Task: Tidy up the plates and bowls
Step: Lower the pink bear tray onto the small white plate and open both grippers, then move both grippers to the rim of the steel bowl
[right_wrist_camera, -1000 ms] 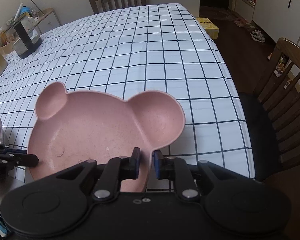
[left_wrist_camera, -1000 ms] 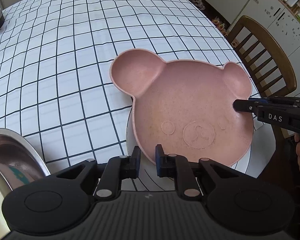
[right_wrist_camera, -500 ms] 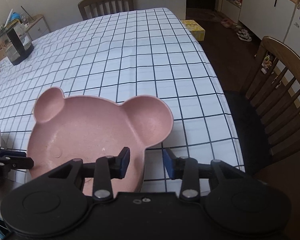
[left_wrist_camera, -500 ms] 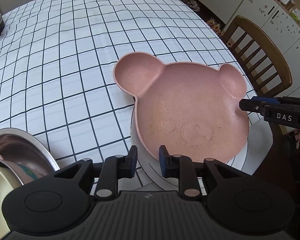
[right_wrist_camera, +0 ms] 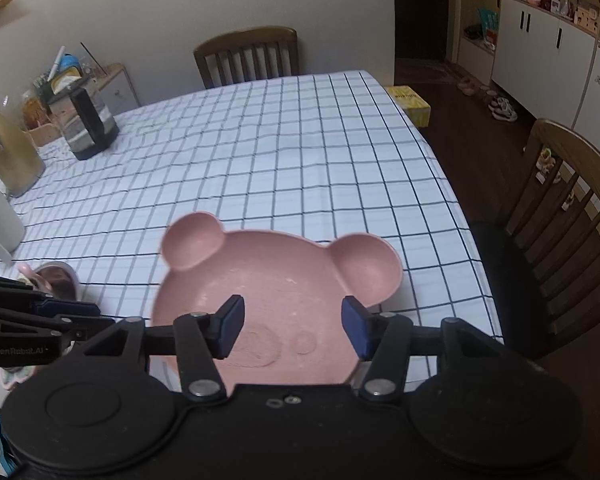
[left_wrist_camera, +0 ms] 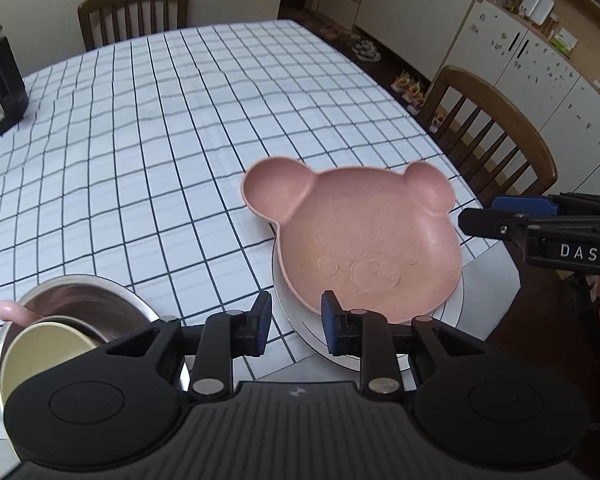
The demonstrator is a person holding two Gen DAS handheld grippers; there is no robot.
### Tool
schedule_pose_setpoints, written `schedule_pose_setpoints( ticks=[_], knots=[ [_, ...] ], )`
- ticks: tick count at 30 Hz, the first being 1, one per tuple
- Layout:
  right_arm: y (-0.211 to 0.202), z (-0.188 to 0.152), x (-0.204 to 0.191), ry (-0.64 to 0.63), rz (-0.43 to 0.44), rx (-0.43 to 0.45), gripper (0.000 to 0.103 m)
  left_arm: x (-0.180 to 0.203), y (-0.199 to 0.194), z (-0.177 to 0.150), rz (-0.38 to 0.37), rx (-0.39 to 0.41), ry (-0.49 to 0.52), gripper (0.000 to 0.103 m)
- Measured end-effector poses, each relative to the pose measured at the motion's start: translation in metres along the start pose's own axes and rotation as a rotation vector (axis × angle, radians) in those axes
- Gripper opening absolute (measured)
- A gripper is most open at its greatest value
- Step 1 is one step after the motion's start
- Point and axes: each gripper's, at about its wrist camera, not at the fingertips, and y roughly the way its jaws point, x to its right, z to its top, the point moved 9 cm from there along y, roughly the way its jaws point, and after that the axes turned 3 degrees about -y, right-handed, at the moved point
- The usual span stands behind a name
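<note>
On white plate (left_wrist_camera: pixel 296 328): pink bear plate (left_wrist_camera: pixel 364 240) | both hand-held grippers spread, empty | left view only: steel bowl (left_wrist_camera: pixel 80 300)

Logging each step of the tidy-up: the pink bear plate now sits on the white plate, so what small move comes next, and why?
Probably swing the left gripper toward the steel bowl. Both jaws have just opened and clear the bear plate, which rests on the white plate.

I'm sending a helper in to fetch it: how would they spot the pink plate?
Start at the checked tablecloth and go to its near edge beside the wooden chair. There a round white plate lies, and the pink plate sits on top. It alone is shaped like a bear's head, with two round ears and an embossed face.
</note>
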Motion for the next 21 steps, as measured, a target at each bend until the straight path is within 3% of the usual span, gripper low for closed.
schedule_pose_setpoints(
  ticks=[3,6,11,15,21],
  knots=[
    [-0.012,0.003,-0.017,-0.004,0.020,0.030,0.063,-0.005,-0.020,0.000,0.001,0.045,-0.001,0.033],
    [-0.024,0.008,-0.035,-0.020,0.040,0.064,0.065,-0.015,-0.042,0.000,0.005,0.105,-0.024,0.061],
    [-0.041,0.014,-0.064,-0.049,0.063,0.114,0.078,-0.036,-0.075,-0.003,0.027,0.170,-0.048,0.065],
    [-0.047,0.014,-0.090,-0.084,0.083,0.135,0.087,-0.062,-0.096,-0.007,0.068,0.223,-0.082,0.076],
    [-0.040,0.009,-0.123,-0.110,0.100,0.152,0.102,-0.101,-0.120,-0.018,0.122,0.279,-0.132,0.079]
  ],
)
